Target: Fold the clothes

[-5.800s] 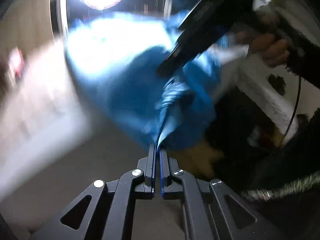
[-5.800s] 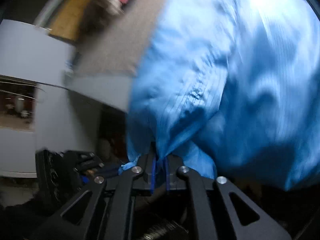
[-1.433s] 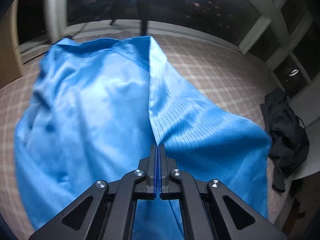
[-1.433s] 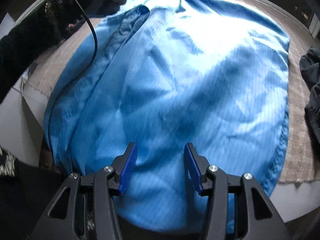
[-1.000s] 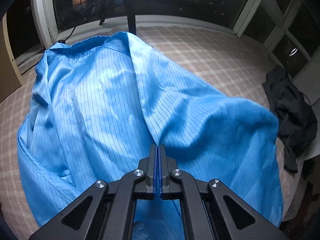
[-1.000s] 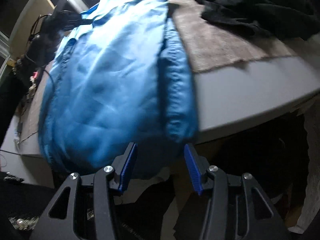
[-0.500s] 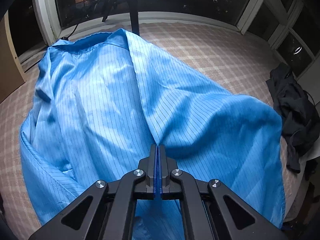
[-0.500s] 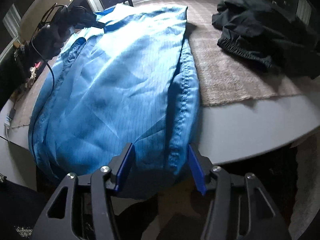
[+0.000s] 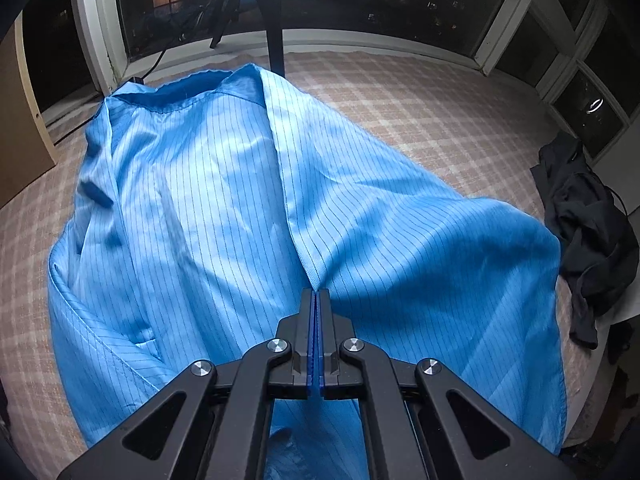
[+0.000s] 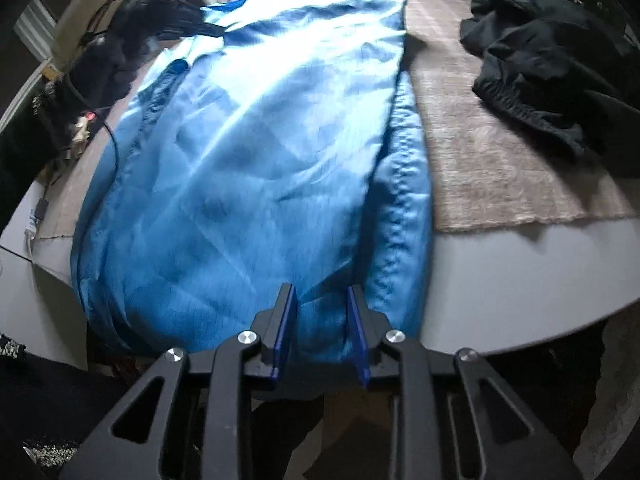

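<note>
So the blue garment (image 9: 224,208) is this shiny thing with thin dark pinstripes, spread out over the checked cloth on the table (image 10: 500,272). It's open down the front, collar up at 12 o'clock, hem drooping off the near table edge at 6. One front edge is lifted into a ridge. A crumpled black garment (image 10: 536,52) sits at 2 o'clock, apart from it.

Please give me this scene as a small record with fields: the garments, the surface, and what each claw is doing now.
main garment: blue pinstriped garment, spread on the table
other garment: black garment, crumpled, lying apart from the blue one
surface: checked cloth over a grey table
left claw: shut on a seam of the blue garment
right claw: closing, blue hem between its jaws, pads not yet pressing
</note>
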Demonstrator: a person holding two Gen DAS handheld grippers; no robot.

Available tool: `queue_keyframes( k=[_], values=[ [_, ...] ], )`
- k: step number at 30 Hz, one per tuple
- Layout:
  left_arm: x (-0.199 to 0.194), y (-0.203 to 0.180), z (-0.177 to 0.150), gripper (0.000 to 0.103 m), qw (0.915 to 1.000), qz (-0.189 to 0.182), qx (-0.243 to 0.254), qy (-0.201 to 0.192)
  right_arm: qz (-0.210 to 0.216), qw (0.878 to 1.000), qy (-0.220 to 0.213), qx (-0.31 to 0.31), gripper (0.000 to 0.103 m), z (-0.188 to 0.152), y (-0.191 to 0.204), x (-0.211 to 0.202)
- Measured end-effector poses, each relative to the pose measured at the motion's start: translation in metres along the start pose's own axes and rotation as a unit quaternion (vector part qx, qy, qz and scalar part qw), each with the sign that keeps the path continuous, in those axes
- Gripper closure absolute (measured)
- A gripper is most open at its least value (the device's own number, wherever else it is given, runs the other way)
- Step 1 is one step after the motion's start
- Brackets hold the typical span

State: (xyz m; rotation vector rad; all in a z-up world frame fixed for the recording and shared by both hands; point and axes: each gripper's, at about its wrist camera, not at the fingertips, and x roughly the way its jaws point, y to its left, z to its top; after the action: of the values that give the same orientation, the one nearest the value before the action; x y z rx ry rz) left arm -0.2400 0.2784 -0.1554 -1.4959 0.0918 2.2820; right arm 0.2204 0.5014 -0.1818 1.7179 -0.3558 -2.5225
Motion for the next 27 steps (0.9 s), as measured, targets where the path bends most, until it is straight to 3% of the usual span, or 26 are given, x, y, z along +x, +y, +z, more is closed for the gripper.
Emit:
queue_keyframes(
  k=[4,7,13,14,19,22,24,27],
  values=[
    [0.001,0.0,0.0,0.103,1.0,0.001,-0.001,0.0,0.006,1.0,-0.002,0.004,0.072,0.001,-0.003,0.0],
    [0.002,0.001,0.0,0.103,1.0,0.0,-0.005,0.0,0.028,0.999,0.012,-0.018,0.098,0.001,0.006,0.009],
    [0.005,-0.003,-0.014,0.103,0.9996,0.012,0.011,0.021,0.08,0.996,0.036,-0.028,0.101,0.0,0.003,-0.014],
    [0.007,-0.004,-0.017,0.103,0.9994,0.016,0.016,0.028,0.085,0.995,0.044,-0.02,0.1,0.0,-0.002,-0.016],
    [0.015,-0.01,-0.027,0.103,0.9974,0.043,0.039,0.042,-0.026,0.993,0.097,-0.067,0.092,0.009,-0.001,-0.005],
    [0.007,-0.012,-0.024,0.103,0.9969,0.055,0.05,0.028,0.005,0.998,0.042,-0.047,0.074,0.034,-0.011,-0.027],
    [0.006,-0.009,-0.022,0.101,0.9972,0.051,0.046,0.031,0.013,0.999,0.005,-0.032,0.072,0.055,-0.016,-0.033],
    [0.005,-0.007,-0.019,0.098,0.9975,0.04,0.04,0.043,0.038,0.998,-0.002,-0.043,0.072,0.068,0.001,-0.005]
  ],
)
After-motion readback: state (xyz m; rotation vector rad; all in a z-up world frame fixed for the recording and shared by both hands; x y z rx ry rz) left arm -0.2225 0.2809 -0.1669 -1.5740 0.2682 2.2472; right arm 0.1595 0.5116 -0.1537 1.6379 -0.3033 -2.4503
